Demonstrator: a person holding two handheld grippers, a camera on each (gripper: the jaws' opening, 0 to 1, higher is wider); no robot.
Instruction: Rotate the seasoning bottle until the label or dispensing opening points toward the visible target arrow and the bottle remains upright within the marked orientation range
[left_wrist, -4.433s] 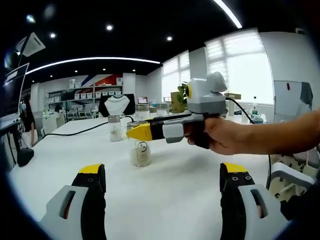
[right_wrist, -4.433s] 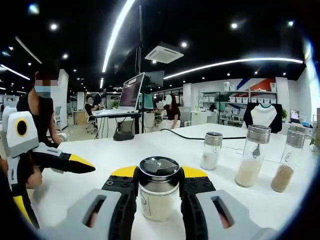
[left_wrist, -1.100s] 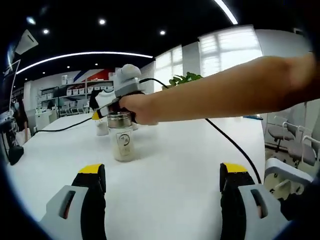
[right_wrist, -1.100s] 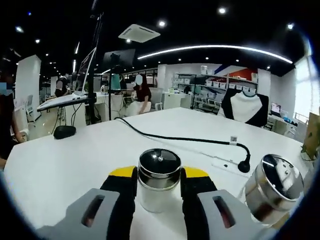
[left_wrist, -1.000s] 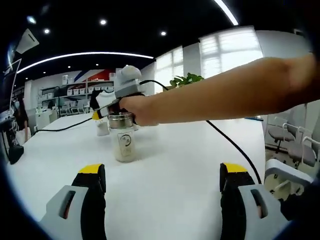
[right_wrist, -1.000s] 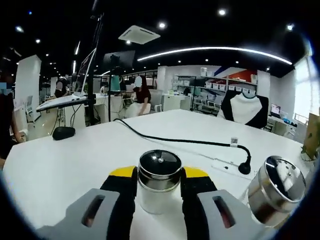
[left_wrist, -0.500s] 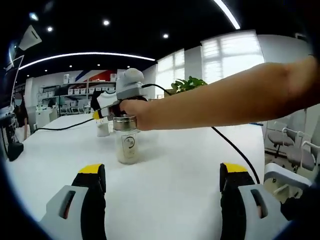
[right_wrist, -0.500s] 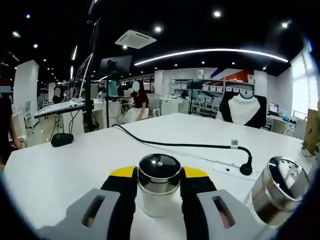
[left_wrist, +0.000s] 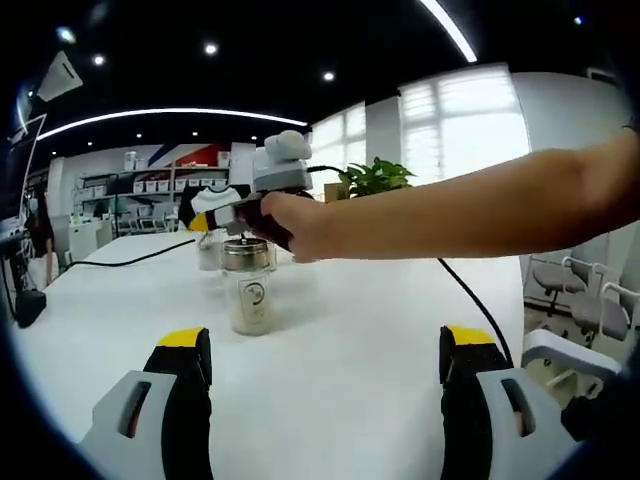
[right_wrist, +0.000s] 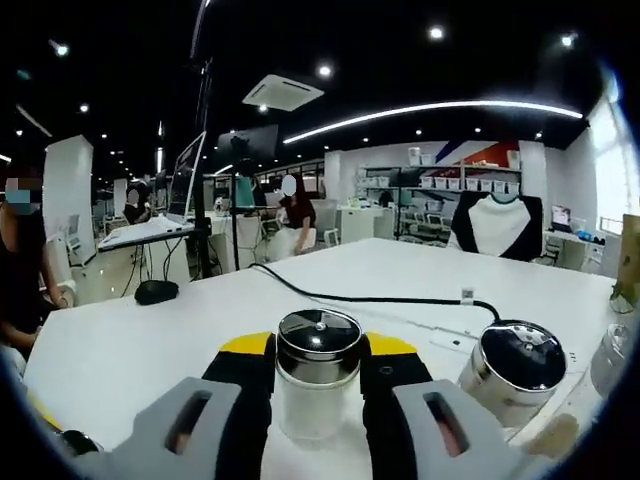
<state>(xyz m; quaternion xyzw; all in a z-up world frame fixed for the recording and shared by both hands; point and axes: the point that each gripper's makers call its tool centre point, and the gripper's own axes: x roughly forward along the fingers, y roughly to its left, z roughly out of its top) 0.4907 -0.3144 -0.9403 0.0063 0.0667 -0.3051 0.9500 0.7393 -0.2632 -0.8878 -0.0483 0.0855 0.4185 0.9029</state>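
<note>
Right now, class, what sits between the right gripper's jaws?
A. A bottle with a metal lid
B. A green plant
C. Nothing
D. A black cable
A: in the right gripper view the bottle with its metal lid stands between the two yellow-tipped jaws of the right gripper, which press against its sides.

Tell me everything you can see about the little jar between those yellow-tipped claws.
The jar is clear glass with a shiny round metal lid and is partly filled with pale powder. It stands upright on the white table. The left gripper view shows a small round mark on its side. The right gripper has its two jaws against the jar's sides just under the lid. A second jar stands close by.
</note>
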